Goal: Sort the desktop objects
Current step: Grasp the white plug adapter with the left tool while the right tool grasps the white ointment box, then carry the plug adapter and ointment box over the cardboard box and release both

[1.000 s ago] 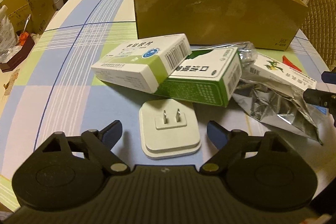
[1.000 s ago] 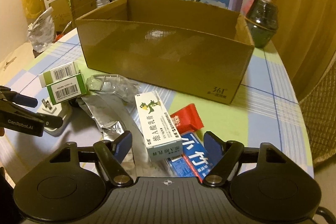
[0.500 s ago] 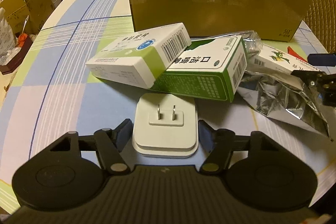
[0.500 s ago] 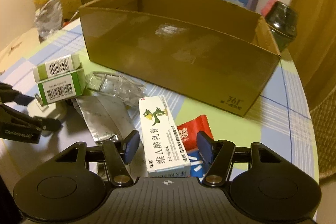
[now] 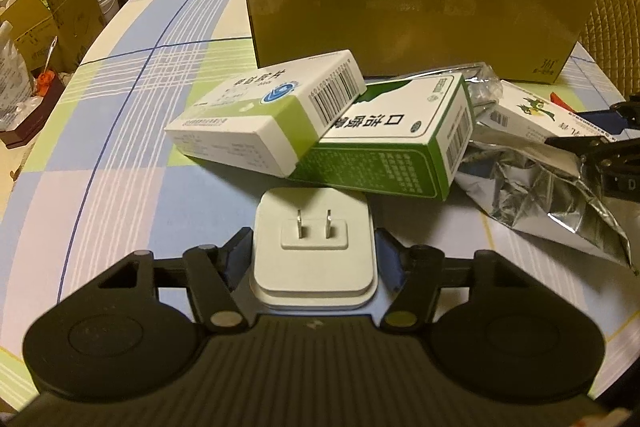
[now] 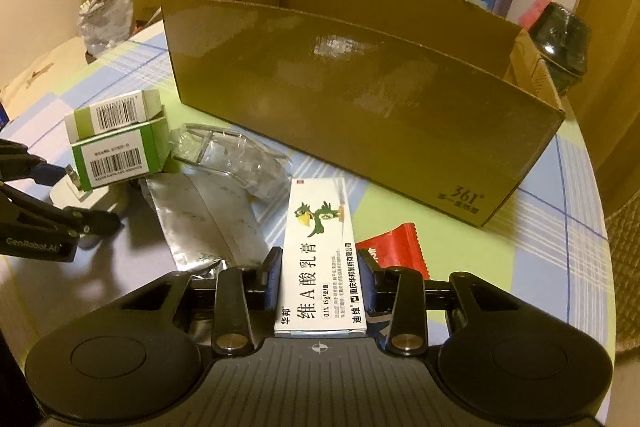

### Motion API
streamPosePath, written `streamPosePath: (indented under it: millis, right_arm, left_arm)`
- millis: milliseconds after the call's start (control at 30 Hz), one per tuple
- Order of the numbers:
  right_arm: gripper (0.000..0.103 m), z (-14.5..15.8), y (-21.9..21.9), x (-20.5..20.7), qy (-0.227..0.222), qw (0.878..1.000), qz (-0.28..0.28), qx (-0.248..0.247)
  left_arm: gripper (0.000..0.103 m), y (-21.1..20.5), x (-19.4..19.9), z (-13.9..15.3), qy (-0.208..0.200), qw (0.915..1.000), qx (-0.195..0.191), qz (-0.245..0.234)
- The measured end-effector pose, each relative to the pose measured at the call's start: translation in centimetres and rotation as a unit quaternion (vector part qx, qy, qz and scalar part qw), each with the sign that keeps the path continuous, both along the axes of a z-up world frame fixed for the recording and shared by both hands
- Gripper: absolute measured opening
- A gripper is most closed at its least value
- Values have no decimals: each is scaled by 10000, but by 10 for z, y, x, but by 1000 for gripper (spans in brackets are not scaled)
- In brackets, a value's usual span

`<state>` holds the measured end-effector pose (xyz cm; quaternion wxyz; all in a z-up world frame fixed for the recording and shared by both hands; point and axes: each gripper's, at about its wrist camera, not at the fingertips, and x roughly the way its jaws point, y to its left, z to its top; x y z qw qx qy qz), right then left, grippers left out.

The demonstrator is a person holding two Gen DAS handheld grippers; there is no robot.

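Covering the table, checked cloth.

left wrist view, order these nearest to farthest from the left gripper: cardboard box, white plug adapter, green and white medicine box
1. white plug adapter, between the left gripper's jaws
2. green and white medicine box, just beyond the adapter
3. cardboard box, at the back

L gripper & R gripper: both angled down, jaws just closed, gripping.

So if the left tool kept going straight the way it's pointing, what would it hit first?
Probably the green-and-white medicine box lying just beyond the white plug adapter held in the left tool; the adapter's front edge would likely meet it first, though depth is unclear.
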<state>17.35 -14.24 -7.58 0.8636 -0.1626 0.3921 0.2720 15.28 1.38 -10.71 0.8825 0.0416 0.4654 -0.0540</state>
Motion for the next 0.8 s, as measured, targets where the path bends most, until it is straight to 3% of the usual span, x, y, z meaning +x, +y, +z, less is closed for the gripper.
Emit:
streamPosePath:
  millis: [400, 800]
  right_arm:
    - [35, 26, -12, -27, -185, 9986, -390, 291]
    - [35, 75, -13, -47, -592, 9946, -546, 650]
  left_arm:
    - [60, 2, -27, 22, -92, 9999, -60, -67]
    - [60, -1, -52, 86, -598, 9975, -210, -296]
